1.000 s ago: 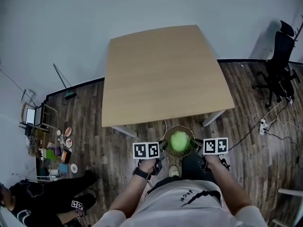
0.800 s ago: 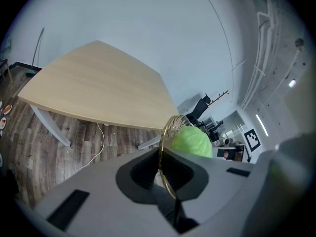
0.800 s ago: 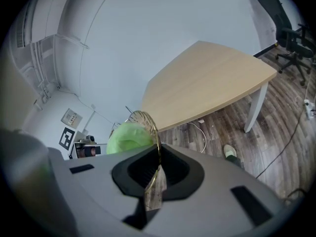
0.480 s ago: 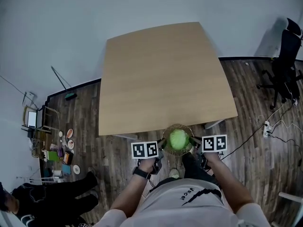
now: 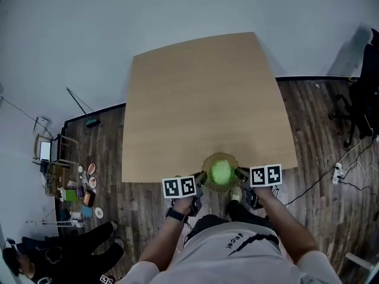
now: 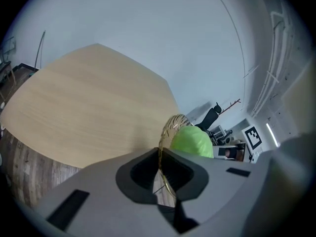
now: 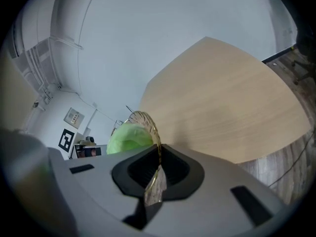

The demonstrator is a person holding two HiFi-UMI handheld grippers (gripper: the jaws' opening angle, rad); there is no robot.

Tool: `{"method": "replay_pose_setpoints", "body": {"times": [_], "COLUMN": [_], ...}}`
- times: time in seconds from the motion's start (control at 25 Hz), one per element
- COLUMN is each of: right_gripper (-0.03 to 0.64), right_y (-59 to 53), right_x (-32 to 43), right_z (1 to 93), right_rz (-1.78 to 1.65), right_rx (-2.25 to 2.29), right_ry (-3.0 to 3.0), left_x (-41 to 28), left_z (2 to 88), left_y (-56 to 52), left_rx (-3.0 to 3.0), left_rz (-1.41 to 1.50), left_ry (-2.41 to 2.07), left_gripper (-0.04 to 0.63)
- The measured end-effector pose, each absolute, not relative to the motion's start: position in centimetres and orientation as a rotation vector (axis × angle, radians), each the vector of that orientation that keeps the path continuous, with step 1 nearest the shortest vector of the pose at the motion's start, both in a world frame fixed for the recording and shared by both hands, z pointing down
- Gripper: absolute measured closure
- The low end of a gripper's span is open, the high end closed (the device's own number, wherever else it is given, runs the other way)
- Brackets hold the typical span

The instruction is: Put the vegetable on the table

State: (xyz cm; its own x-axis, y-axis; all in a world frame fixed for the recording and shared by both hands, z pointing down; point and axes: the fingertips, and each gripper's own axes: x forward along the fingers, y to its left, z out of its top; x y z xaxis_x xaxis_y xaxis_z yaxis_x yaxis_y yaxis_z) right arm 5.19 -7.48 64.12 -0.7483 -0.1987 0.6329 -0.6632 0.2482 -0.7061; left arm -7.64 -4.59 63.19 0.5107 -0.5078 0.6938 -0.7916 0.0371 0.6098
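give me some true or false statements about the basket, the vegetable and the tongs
1. The left tongs are shut on the wire basket rim. True.
2. The green vegetable lies directly on the table. False: it sits inside the wire basket.
3. The right tongs are open and empty. False: they are shut on the basket's opposite rim.
4. In the head view the basket overlaps the table's near edge. True.
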Motion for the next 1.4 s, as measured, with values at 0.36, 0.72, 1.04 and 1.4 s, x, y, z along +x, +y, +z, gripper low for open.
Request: {"method": "replay_pose_setpoints", "body": {"times": [0.36, 0.72, 1.04, 1.4], "right_gripper": [0.592, 0.592, 0.592, 0.592], "right_y": [-14.8, -21.0, -26.0, -29.4], "right_x": [3.9, 1.0, -1.0, -2.5], "right_z": [65.5, 67.9, 71.2, 75.4], "right_rz": [1.499, 1.538, 1.558, 1.581], "right_rx": [0.766, 0.848, 0.913, 0.935], "right_ry": [-2.101, -2.071, -2.037, -1.994], "left_x": [-8.9, -12.1, -14.2, -15.7], "left_z": [64.7, 67.2, 70.8, 74.9], "left_y": [-11.6, -18.6, -24.1, -27.7], "left_rx": [1.594, 1.614, 1.621, 1.592], "left_rz": [0.293, 0.325, 0.340, 0.383], "left_ry": [-1.161, -1.115, -1.075, -1.045], "left_gripper": [0.571, 0.571, 0.571, 0.571]}}
